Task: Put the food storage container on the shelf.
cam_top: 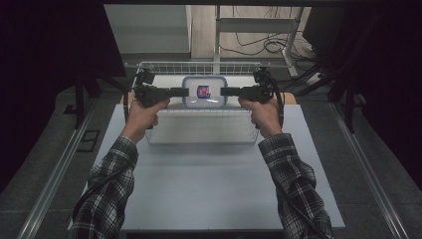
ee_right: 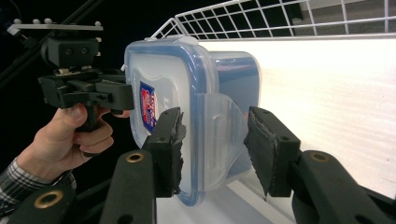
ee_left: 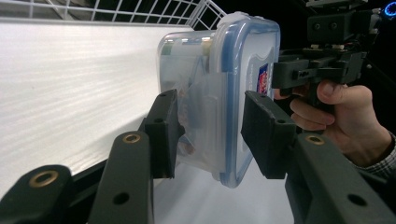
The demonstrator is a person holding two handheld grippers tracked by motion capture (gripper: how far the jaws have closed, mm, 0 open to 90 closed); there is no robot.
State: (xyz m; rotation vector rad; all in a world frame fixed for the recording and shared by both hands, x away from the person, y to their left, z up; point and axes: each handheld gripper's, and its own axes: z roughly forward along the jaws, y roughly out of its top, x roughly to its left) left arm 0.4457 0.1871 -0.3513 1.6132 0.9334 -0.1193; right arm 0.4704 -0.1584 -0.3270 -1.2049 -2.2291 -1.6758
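Note:
A clear plastic food container (cam_top: 204,92) with a blue-sealed lid and a red and blue label hangs between my two grippers over the wire basket (cam_top: 199,65). My left gripper (cam_top: 186,91) clamps its left side latch. In the left gripper view the pads of the left gripper (ee_left: 210,135) press on the container (ee_left: 219,93) from lid and base. My right gripper (cam_top: 222,91) holds the opposite side. The right gripper view shows that gripper (ee_right: 215,149) shut across the container's (ee_right: 187,107) lid edge and latch flap. Something brownish lies inside.
The basket has a white ribbed liner (cam_top: 199,127) and stands at the far end of a pale table (cam_top: 209,184). Its wire rim rises behind the container. Dark frames and cables surround the table.

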